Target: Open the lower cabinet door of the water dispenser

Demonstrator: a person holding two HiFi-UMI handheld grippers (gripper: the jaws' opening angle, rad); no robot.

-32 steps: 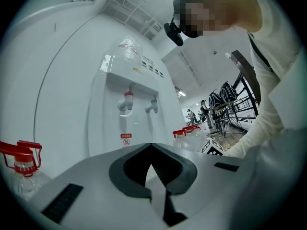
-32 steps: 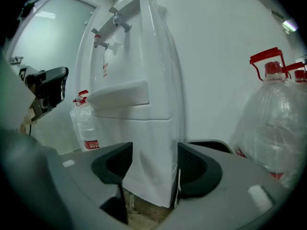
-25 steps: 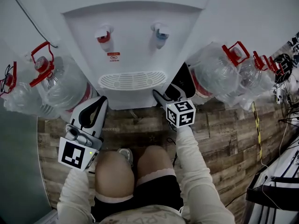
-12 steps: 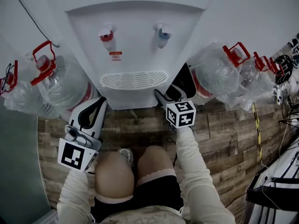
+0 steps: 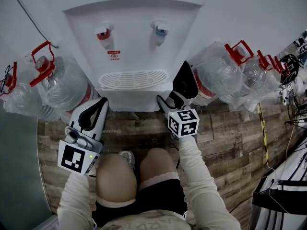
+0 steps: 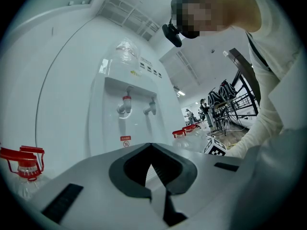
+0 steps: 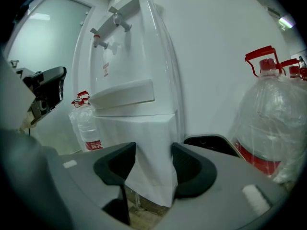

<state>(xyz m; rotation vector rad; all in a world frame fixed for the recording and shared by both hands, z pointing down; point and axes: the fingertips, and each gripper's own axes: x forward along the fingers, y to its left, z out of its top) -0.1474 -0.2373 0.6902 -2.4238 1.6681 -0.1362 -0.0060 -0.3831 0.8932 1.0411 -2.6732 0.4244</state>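
The white water dispenser (image 5: pixel 129 42) stands before me, with a red tap (image 5: pixel 104 34) and a blue tap (image 5: pixel 159 30). My right gripper (image 5: pixel 173 91) straddles the front right corner of its lower cabinet. In the right gripper view the right edge of the cabinet door (image 7: pixel 144 143) fills the gap of that gripper (image 7: pixel 153 146). Its jaws have just been closing, and the pads lie against both sides of the edge. My left gripper (image 5: pixel 101 102) hovers at the dispenser's front left, shut and empty, its tips meeting in the left gripper view (image 6: pixel 151 146).
Large water bottles with red handles crowd both sides of the dispenser, on the left (image 5: pixel 62 85) and on the right (image 5: pixel 218 73). The person's knees (image 5: pixel 115 176) are just behind the grippers over a wood-plank floor (image 5: pixel 230 138). Cables and a rack (image 5: pixel 288 186) lie at the far right.
The right gripper's jaws have drawn a little closer round the cabinet's corner, and its marker cube has shifted slightly. The left gripper has stayed where it was.
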